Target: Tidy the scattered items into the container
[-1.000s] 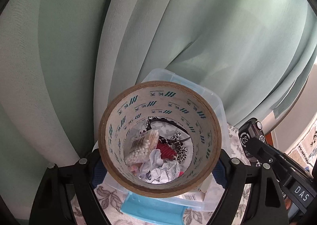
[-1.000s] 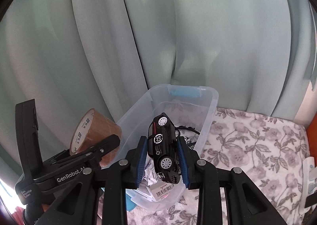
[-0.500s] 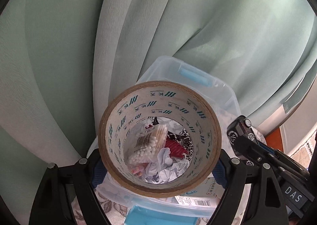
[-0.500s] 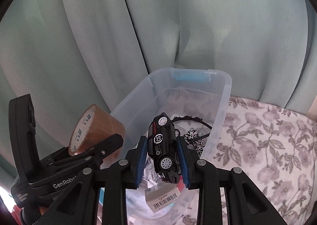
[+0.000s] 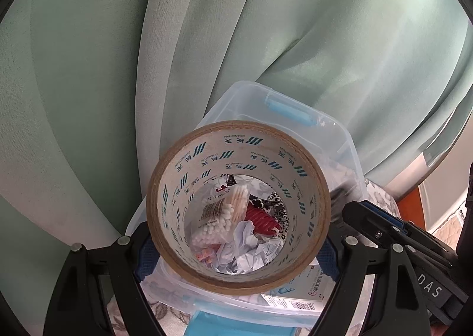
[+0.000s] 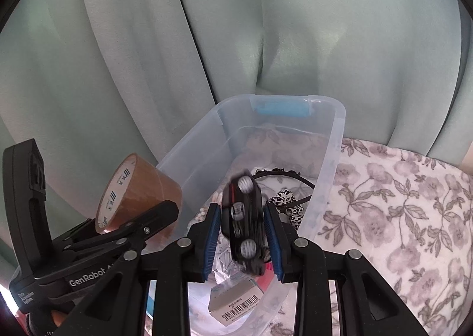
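Left claw (image 5: 239, 244): spread wide, its blue pads pressed against the outer sides of the tape roll (image 5: 238, 206), which it grips across the full width.
Tape roll: brown packing tape, hollow core facing the left wrist camera, held in the air over the near-left part of the container (image 5: 348, 141).
Through the core: a bag of cotton swabs (image 5: 218, 217), a red comb-like piece (image 5: 261, 216), a black-and-white patterned cloth (image 5: 278, 209) and crumpled white paper (image 5: 245, 250), all lying inside the container.
Right claw (image 6: 244, 243): narrowed onto the toy car (image 6: 244, 217), blue pads touching its two sides.
Toy car: black, underside and pale wheels turned toward the right wrist camera, its picture blurred; it hangs above the near end of the container's open top.
Below the car: a small box with a barcode (image 6: 233, 300) resting against the container's near wall.
Container: clear plastic bin with a blue handle clip (image 6: 280, 108) at its far end; a black hairband (image 6: 283, 173) lies on its floor.
Bed (image 6: 399, 203): a white cover printed with grey flowers carries the container, which stands at the far-left edge, against the curtain.
Curtain (image 6: 325, 25): pale green, hanging in folds behind everything.
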The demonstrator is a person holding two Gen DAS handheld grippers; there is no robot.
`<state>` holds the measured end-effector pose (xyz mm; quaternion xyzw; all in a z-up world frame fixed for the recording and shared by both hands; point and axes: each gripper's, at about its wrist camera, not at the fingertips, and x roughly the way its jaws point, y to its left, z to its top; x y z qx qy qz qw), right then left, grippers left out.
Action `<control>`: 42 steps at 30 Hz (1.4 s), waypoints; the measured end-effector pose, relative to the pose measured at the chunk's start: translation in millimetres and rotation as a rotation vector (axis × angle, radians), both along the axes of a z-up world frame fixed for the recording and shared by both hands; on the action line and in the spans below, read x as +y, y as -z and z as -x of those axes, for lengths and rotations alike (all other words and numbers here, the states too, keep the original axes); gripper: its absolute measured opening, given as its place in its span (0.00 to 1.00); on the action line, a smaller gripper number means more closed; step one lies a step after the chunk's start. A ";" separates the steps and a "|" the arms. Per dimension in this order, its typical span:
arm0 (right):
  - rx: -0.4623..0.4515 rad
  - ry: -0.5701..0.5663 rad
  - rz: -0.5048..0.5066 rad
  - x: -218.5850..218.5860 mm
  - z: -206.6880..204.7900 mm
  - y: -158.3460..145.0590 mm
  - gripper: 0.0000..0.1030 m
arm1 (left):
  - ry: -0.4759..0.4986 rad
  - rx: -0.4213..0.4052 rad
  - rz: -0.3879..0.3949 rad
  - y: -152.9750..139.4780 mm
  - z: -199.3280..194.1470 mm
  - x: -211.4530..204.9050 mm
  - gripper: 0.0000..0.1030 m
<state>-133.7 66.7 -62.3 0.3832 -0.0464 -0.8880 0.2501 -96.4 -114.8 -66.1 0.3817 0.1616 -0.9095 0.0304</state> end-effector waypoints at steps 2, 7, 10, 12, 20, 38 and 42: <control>0.004 -0.001 -0.007 -0.6 0.5 -0.8 0.32 | 0.001 -0.004 -0.007 0.4 0.3 -0.1 0.84; 0.010 0.005 -0.022 -0.3 -3.0 -5.5 0.35 | 0.008 -0.027 -0.039 2.6 0.4 0.3 0.84; 0.016 0.009 -0.023 1.9 -8.6 -9.4 0.41 | 0.007 -0.033 -0.042 2.5 -2.1 2.3 0.84; 0.020 0.011 -0.025 4.1 -12.8 -12.0 0.43 | 0.007 -0.040 -0.043 1.9 -3.9 4.0 0.84; 0.037 0.039 -0.021 15.5 -31.9 -27.3 0.55 | 0.016 0.005 -0.025 -12.0 -17.5 12.9 0.92; 0.097 0.128 0.011 64.8 -89.9 -62.4 0.70 | 0.080 0.101 0.097 -63.2 -54.4 66.6 1.00; 0.092 0.155 0.025 83.9 -101.9 -66.7 0.81 | 0.103 0.103 0.124 -68.9 -64.5 84.1 1.00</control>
